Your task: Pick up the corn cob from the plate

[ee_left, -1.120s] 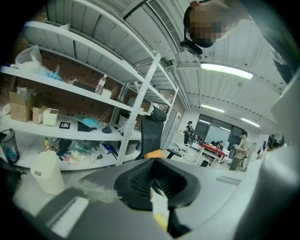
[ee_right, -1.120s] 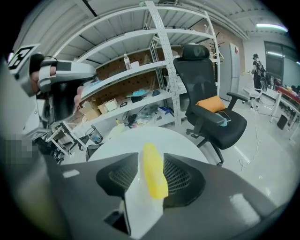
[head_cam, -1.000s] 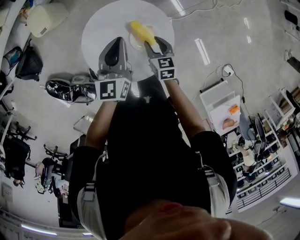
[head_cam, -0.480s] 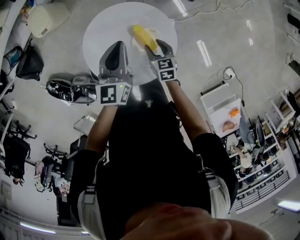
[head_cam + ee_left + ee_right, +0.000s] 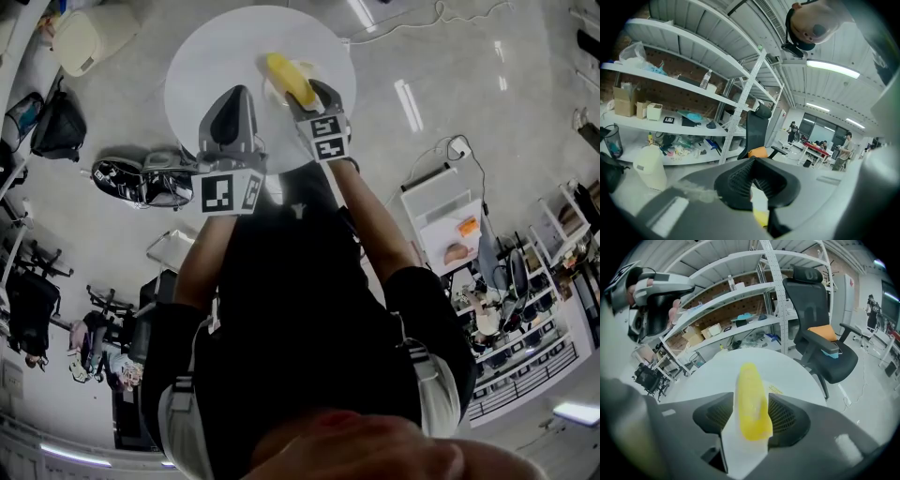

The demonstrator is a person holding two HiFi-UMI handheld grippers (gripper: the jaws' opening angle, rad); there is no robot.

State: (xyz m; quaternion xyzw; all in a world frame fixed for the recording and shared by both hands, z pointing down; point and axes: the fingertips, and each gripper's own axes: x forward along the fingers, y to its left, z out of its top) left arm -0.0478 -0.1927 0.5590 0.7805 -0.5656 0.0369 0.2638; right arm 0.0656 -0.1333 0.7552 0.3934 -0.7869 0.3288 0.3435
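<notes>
A yellow corn cob (image 5: 287,77) lies on a small white plate (image 5: 269,90) on the round white table (image 5: 206,56). My right gripper (image 5: 307,95) reaches down over the plate's near side. Its jaws are opening, one on each side of the cob's near end (image 5: 751,404), and the pads do not press on it. In the right gripper view the plate (image 5: 740,455) shows under the cob. My left gripper (image 5: 232,98) hovers over the table left of the plate. Its jaws are shut with nothing in them (image 5: 752,187).
A black office chair (image 5: 820,333) stands beyond the table, before white shelving (image 5: 684,84) loaded with boxes and clutter. On the floor lie dark bags (image 5: 141,178), a white bin (image 5: 89,37) at the far left, and a rack (image 5: 450,216) to the right.
My right gripper has sunk toward the plate and its jaws now flank the cob's near end. The left gripper has stayed put.
</notes>
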